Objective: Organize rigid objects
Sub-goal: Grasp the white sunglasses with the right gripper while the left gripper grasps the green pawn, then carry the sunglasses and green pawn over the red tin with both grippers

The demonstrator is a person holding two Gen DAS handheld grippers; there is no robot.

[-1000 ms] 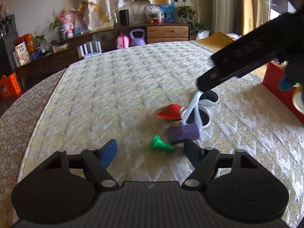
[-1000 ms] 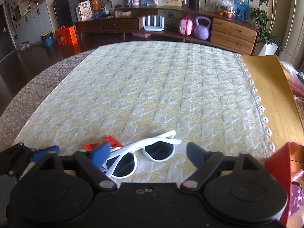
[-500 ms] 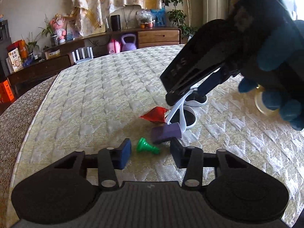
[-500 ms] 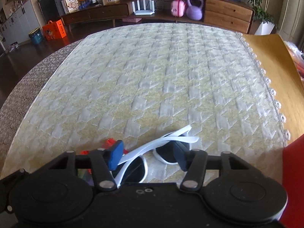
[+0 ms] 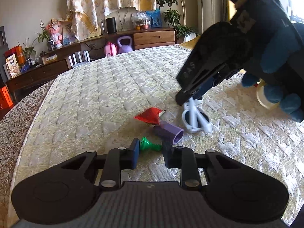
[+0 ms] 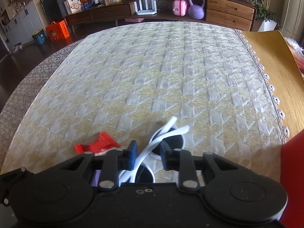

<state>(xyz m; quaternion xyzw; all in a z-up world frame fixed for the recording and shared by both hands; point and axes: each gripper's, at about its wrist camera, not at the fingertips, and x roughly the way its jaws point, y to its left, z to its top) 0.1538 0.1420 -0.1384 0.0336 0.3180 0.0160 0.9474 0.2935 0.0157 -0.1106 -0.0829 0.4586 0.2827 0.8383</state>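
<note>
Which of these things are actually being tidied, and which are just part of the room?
Being tidied:
- small green plastic cone-shaped piece, between the left tool's fingers
- white-framed sunglasses, in the right tool
- purple hexagonal block
- red flat packet

Just lying about:
- purple kettlebell
- pink case
- orange bag

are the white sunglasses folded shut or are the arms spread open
Folded. On the sunglasses both white arms cross over the dark lenses, in the right gripper, which has just been closing.
</note>
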